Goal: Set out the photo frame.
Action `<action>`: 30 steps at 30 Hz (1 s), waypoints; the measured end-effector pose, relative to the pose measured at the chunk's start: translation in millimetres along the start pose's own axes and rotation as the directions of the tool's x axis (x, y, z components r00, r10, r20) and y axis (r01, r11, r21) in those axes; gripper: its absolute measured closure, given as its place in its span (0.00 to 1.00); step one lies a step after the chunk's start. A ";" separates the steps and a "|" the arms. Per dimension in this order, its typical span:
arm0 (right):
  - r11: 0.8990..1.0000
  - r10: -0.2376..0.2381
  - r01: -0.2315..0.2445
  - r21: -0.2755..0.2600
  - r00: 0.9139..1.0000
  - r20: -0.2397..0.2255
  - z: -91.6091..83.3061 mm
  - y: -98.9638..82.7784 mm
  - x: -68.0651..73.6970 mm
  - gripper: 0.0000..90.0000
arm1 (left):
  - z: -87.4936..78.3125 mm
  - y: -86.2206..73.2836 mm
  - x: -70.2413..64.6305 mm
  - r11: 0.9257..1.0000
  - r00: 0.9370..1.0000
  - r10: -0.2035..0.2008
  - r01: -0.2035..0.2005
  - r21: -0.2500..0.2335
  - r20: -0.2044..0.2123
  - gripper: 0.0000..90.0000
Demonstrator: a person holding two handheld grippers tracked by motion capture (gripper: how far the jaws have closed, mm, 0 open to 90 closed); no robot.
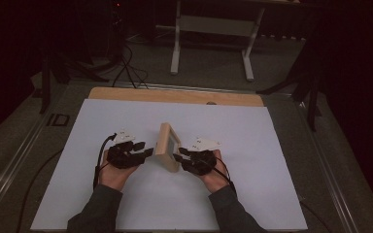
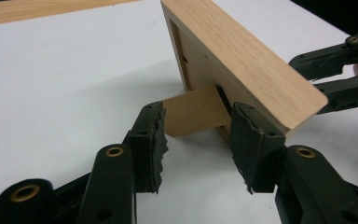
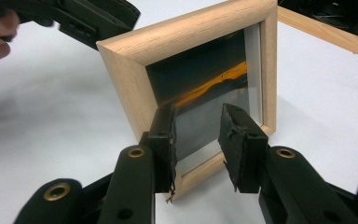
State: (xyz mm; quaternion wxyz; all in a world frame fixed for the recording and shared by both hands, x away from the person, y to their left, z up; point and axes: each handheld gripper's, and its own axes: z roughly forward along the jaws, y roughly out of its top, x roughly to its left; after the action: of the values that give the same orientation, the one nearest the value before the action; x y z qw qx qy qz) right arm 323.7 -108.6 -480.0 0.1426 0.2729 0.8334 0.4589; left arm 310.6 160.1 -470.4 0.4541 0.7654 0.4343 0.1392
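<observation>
Frame: the wooden picture frame stood upright on the white surface, between your two hands, propped on its brown back stand.
Left tongs: your left tongs were parted at the back of the frame, either side of the stand; the pads pressed on nothing.
Right tongs: your right tongs were parted before the glass front, near the lower rail, gripping nothing.
Done: as far as could be judged, you had the stand folded out and the frame standing by itself.
Left: you had only to draw both tongs clear without knocking it; it looked easy to tip.
</observation>
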 end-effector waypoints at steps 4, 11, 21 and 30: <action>1.000 -0.001 0.001 -0.003 1.000 0.005 -1.6 0.2 -1.4 0.73 | -4.9 1.4 0.0 1.000 1.000 -0.006 0.006 -0.013 0.003 0.58; 1.000 0.006 -0.006 -0.006 1.000 0.009 -2.5 -0.1 -3.9 0.72 | -12.3 6.0 -5.8 0.999 1.000 0.000 0.001 -0.036 0.013 0.52; 1.000 0.007 -0.007 -0.011 1.000 0.013 -5.2 0.5 -5.7 0.71 | -16.4 12.0 -17.7 0.998 0.999 0.012 -0.010 -0.055 0.040 0.49; 1.000 0.017 -0.016 -0.019 1.000 0.016 -6.6 0.5 -8.8 0.70 | -11.1 15.3 -26.9 0.999 0.999 0.016 -0.014 -0.046 0.049 0.41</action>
State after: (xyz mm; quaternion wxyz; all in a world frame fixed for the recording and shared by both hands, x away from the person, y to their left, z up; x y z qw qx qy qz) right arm 327.7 -118.1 -476.1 0.1480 0.2821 0.8255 0.4659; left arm 296.4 141.9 -447.0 0.4808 0.7613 0.4141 0.1334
